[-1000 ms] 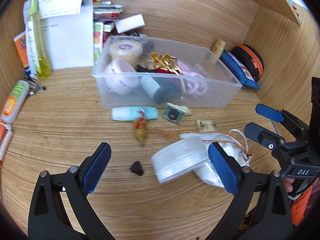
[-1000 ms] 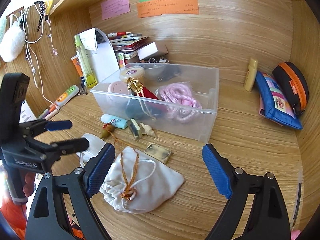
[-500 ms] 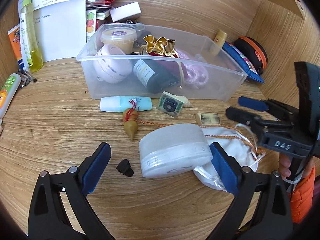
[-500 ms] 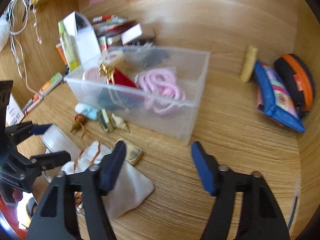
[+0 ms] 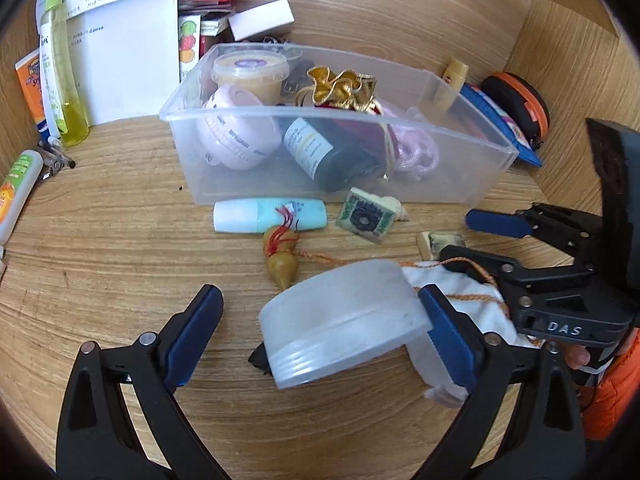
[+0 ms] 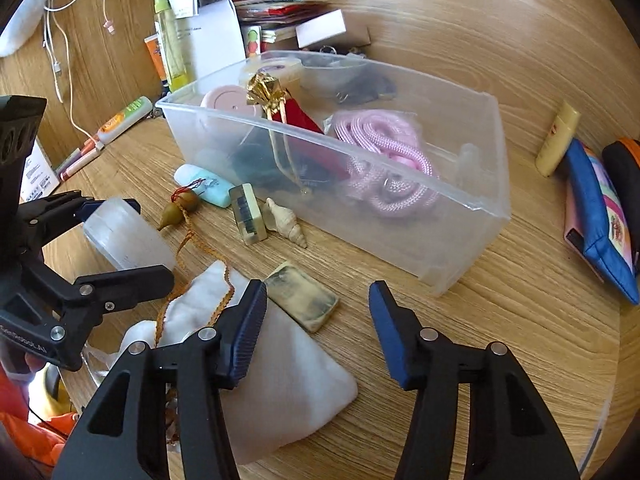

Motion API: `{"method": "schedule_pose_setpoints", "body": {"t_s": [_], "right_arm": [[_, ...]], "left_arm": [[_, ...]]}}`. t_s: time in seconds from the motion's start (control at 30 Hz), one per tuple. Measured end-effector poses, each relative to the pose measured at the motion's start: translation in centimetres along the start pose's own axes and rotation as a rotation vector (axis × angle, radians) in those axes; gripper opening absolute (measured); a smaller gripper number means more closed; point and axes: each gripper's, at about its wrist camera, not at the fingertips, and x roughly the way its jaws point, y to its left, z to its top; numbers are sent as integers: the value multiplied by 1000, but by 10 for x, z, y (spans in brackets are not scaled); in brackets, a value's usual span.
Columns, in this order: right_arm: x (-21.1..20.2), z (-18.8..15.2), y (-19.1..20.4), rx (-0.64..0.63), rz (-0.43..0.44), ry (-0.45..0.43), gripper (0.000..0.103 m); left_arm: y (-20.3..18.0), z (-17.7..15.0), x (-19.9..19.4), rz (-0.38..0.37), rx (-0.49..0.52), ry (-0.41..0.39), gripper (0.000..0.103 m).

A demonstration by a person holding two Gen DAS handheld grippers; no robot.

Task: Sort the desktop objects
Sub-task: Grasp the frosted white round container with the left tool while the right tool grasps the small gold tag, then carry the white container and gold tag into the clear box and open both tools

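Left tongs (image 5: 320,326): open, my frosted round plastic jar (image 5: 340,320) sits between, light, slippery.
Right tongs (image 6: 318,332): just closing, empty, above small flat tan block (image 6: 302,295).
Hold: block's long sides.

Wooden desk (image 5: 100,264) – clear bin (image 5: 472,160), white pouch (image 6: 288,380), seashell (image 6: 286,222).

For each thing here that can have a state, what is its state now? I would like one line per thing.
Left gripper: open, jaws wide, jar between them, no grip.
Right gripper: jaws have just been closing, still apart, nothing between them.
Clear bin: no lid, partly filled.
Frosted jar: tilted, resting on the desk.
White pouch: lying flat, cord loose.
Blue tube: lying on its side, capped.
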Motion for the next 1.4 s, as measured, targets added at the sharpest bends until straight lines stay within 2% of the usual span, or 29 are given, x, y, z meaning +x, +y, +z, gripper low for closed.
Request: {"method": "schedule_pose_setpoints", "body": {"t_s": [0.13, 0.37, 0.5, 0.63, 0.67, 0.7, 0.77, 1.0, 1.4], "right_arm": [[7, 4, -2, 15, 27, 20, 49], [13, 8, -3, 31, 47, 33, 49], [13, 6, -9, 55, 52, 29, 40], [14, 5, -6, 31, -2, 29, 28], [15, 5, -6, 27, -6, 27, 28], [14, 4, -6, 30, -9, 24, 25], [13, 3, -7, 37, -20, 21, 22], [5, 0, -19, 99, -14, -2, 22], [-40, 6, -29, 144, 9, -119, 22]], "left_arm": [[0, 0, -1, 3, 11, -16, 99], [1, -5, -7, -35, 18, -11, 89], [2, -6, -6, -25, 17, -4, 89], [5, -3, -2, -33, -17, 2, 89], [5, -3, -1, -34, -17, 2, 86], [4, -3, -1, -42, -16, 2, 77], [3, -4, 0, -55, -14, 8, 70], [2, -5, -2, -30, -17, -6, 70], [3, 7, -25, -10, -21, -79, 70]]}}
